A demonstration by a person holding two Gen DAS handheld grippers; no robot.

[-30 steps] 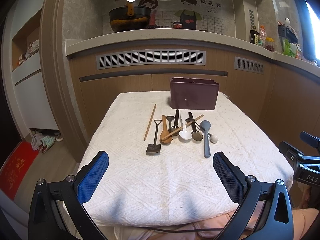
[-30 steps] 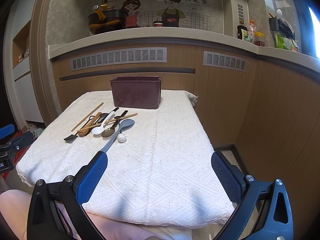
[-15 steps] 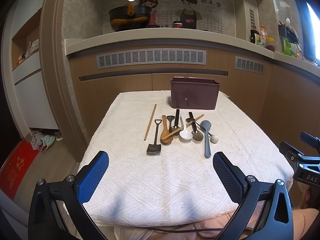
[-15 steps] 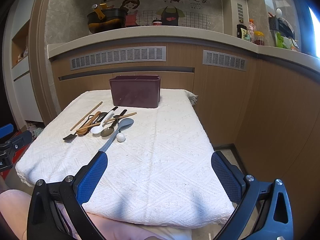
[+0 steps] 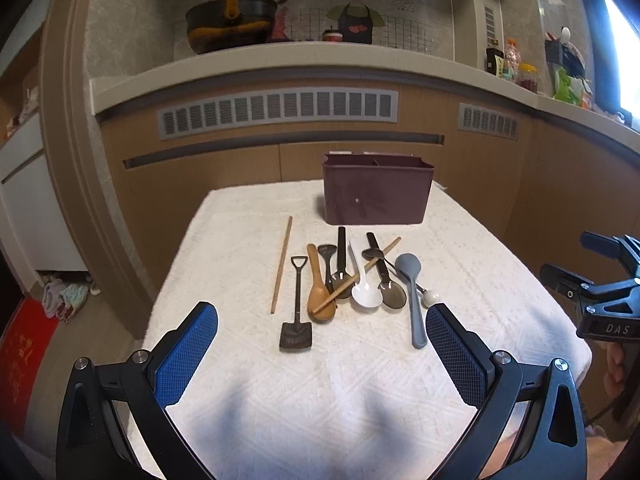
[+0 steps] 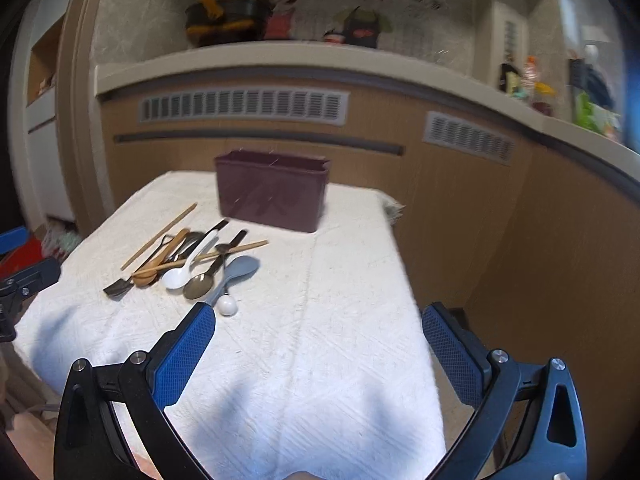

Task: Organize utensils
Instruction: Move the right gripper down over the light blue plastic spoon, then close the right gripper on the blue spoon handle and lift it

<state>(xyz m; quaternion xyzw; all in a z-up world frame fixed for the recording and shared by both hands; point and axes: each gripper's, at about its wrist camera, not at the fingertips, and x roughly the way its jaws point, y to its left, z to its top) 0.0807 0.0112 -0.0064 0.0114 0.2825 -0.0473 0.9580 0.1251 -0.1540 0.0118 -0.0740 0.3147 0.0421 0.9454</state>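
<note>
Left tool point(image 5: 322, 350): blue-padded fingers spread wide, nothing between them, hovering over the near edge of the white-clothed counter point(image 5: 320, 408). Right tool point(image 6: 319, 354): likewise spread wide and holding nothing, over the near right part of the cloth; that view is motion-blurred.

Landmark: maroon utensil box point(image 5: 378, 189), upright at the far end of the counter, a divider visible inside its rim. Contents cannot be made out.

All utensils lie loose on the cloth on the near side of the box:
- Black shovel-shaped spoon point(image 5: 296, 322), nearest of the group, blade toward the camera, left of the box's centre line.
- Grey silicone spoon point(image 5: 412, 296), bowl toward the box, handle reaching nearest on the right side.
- White ball-ended piece point(image 5: 431, 298), just beside the grey handle, partly under it.
- Wooden spoon point(image 5: 319, 292), bowl nearest, just right of the shovel handle.
- White spoon point(image 5: 364, 286) and dark metal spoon point(image 5: 386, 280), side by side, handles pointing toward the box.
- One chopstick point(image 5: 358, 276) lies diagonally across the wooden spoon, the white spoon and the dark-handled pieces between them.
- Second chopstick point(image 5: 282, 265) lies alone, left of the group, apart from the rest, its far end closest to the box's left corner.

Beyond the box: wood-panelled cabinet front with grey vent grille point(image 5: 278, 110).
</note>
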